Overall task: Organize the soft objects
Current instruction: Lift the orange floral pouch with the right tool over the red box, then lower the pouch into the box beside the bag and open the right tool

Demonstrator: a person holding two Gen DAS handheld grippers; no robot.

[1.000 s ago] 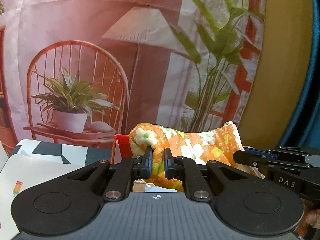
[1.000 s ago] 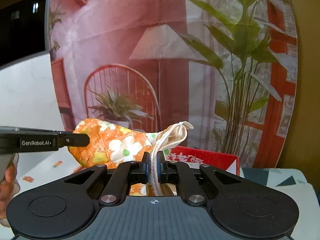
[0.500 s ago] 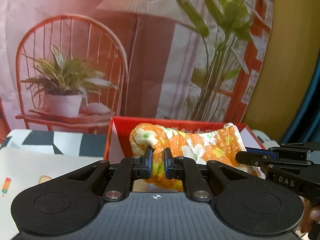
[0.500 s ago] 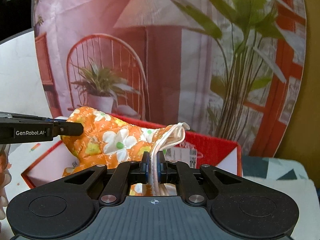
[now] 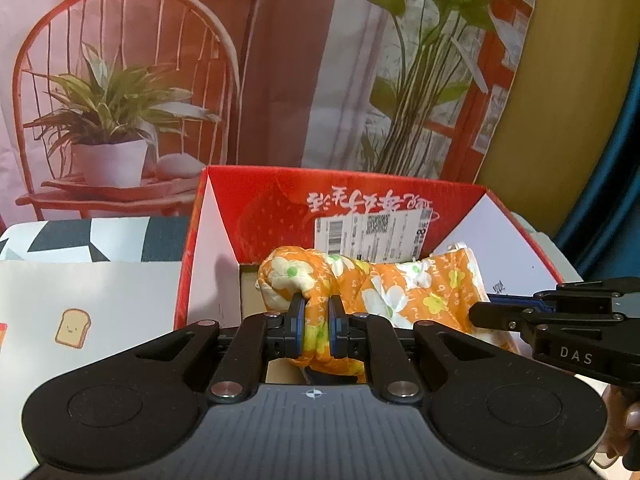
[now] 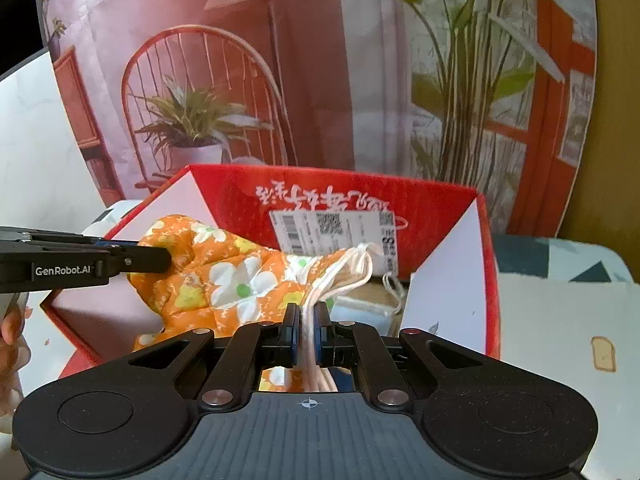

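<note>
Stage: mid-task, by my reading — one soft item is on its way into the box, not yet let go.
Left tool (image 5: 315,326): closed on a bunched fold of the orange flowered cloth (image 5: 384,292).
Right tool (image 6: 305,334): clamped on the cloth's white drawstrings (image 6: 344,276).
Cloth: stretched between both tools, hanging over the open red box (image 5: 280,196), its lower part inside the walls; cannot tell whether it touches the floor.
Already in box: a pale bundle (image 6: 360,312) lies on the floor — probably sorted.
Left to do: lower, release both grips, withdraw.
Bench (image 5: 100,300): no other soft items visible.
</note>
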